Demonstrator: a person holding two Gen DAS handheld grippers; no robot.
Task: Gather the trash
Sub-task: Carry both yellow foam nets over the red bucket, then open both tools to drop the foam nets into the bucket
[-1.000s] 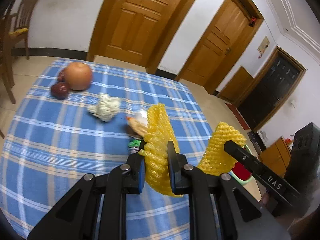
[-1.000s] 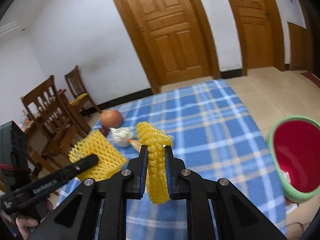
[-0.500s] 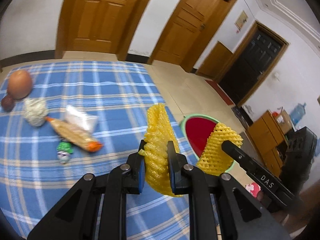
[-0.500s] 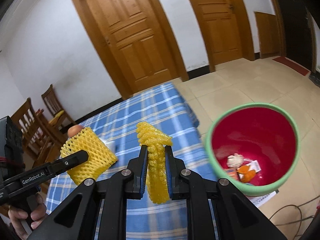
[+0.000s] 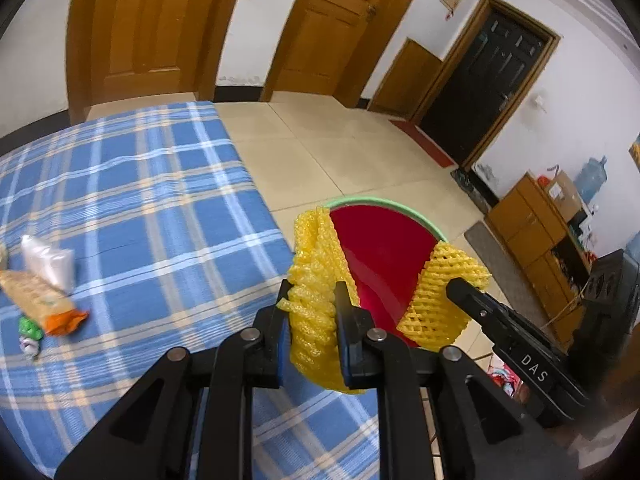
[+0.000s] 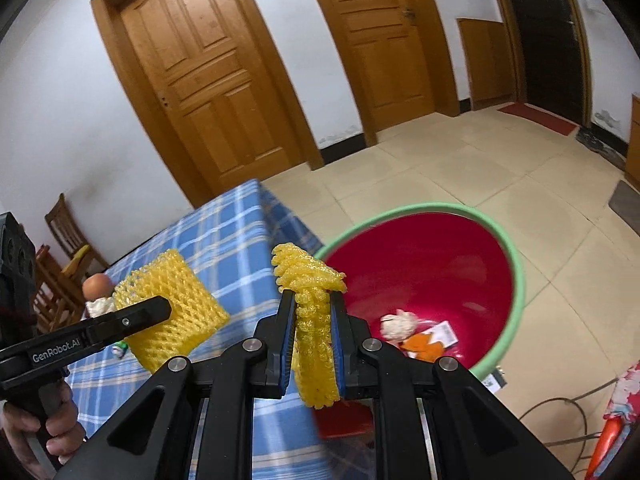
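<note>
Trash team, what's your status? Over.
Left hand-held gripper shut on yellow foam net. Right hand-held gripper shut on second net. Red bin just ahead; nothing blocking.

The bin [image 6: 516,276] stands on the floor [image 6: 460,176] just beside the table [image 5: 132,208]. Scraps [image 6: 416,332] lie in the bin's bottom. Two wrappers [image 5: 40,284] lie on the table's left part. Each of the tongs, left [image 5: 312,300] and right [image 6: 312,312], holds a foam net [image 5: 316,280] between table edge and bin.
</note>
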